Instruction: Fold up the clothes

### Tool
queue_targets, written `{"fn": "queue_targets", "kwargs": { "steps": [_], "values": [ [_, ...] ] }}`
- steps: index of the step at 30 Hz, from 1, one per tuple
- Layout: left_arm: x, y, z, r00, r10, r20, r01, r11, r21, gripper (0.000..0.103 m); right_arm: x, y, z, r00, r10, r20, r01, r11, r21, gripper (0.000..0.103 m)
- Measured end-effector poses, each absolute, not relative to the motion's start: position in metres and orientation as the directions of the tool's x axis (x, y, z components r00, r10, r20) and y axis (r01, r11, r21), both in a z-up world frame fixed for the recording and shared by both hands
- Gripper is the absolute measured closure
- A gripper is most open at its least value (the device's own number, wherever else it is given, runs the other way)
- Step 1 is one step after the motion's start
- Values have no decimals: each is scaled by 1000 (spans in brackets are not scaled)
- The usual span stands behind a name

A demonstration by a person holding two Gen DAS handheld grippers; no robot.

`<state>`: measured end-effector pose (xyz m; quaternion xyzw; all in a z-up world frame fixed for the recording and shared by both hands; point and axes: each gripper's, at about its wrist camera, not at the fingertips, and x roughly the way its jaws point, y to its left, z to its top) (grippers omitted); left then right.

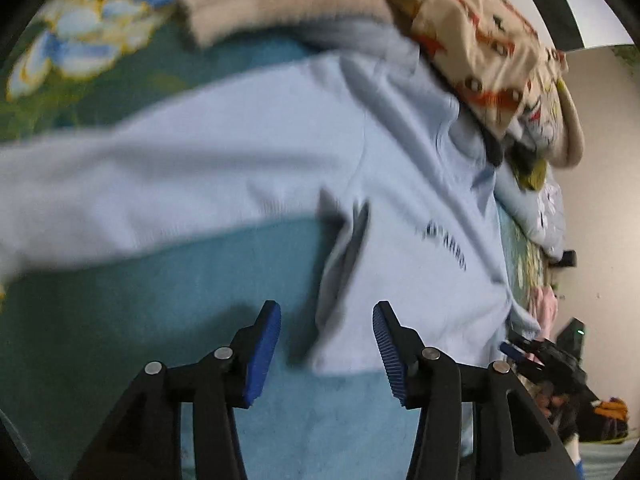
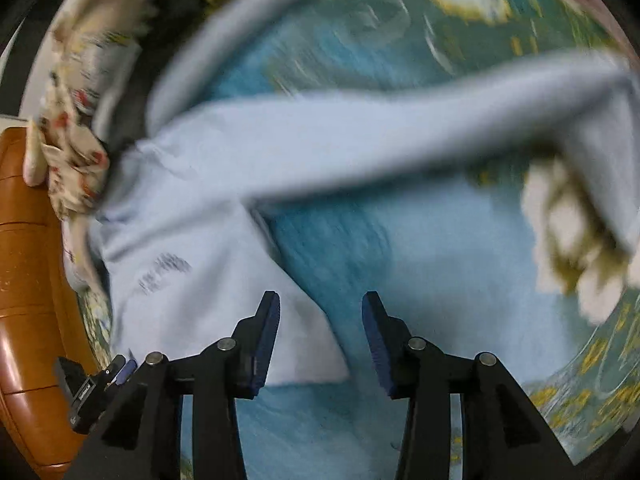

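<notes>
Pale blue sweatshirt (image 1: 248,152) lies spread on the teal bedspread (image 1: 120,320); left gripper (image 1: 326,350) and right gripper (image 2: 320,340) hang apart, holding nothing; best pinch both bottom corners evenly, then fold slowly.

Looks like a bedroom in a home. Soft teal bedspread (image 1: 120,340) printed with large blue and yellow flowers, heaped with loose laundry (image 1: 480,52): a pale blue sweatshirt (image 1: 248,160), patterned children's garments. Glossy brown wooden bed frame (image 2: 28,280) alongside, plain wall (image 1: 600,160) beyond.
</notes>
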<state>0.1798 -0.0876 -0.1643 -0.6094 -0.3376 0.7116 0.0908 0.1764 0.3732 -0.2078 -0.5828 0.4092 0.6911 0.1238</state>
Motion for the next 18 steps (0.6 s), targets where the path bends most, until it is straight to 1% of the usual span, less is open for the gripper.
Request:
{"fn": "queue_targets", "kwargs": {
  "steps": [4, 5, 6, 7, 9, 10, 12, 16, 18],
  "values": [
    [184, -70, -172, -214, 534, -818, 273, -771, -575, 52, 181, 359, -226, -275, -342, -898, -661, -611, 435, 59],
    [184, -68, -170, -206, 516, -831, 281, -783, -555, 54, 181, 357, -227, -274, -339, -900, -666, -608, 432, 62],
    [184, -66, -168, -196, 495, -847, 291, -795, -532, 61, 181, 355, -227, -272, -334, -902, -668, -609, 427, 85],
    [185, -65, -166, -186, 473, -861, 300, -807, -509, 66, 181, 353, -225, -260, -324, -910, -668, -620, 412, 102],
    [185, -62, -162, -166, 429, -888, 318, -829, -460, 91, 182, 349, -220, -238, -302, -923, -666, -641, 381, 101],
    [186, -61, -160, -155, 407, -900, 327, -839, -435, 96, 183, 346, -212, -236, -291, -927, -650, -662, 373, 101],
    [192, -56, -144, -154, 383, -911, 315, -855, -413, 98, 186, 340, -195, -235, -266, -935, -616, -703, 355, 102],
    [225, -40, -94, -157, 358, -920, 213, -898, -386, 99, 198, 323, -161, -222, -202, -954, -514, -807, 291, 102],
    [248, -32, -77, -151, 347, -926, 167, -914, -370, 99, 209, 313, -148, -210, -172, -962, -460, -851, 253, 102]
  ]
}}
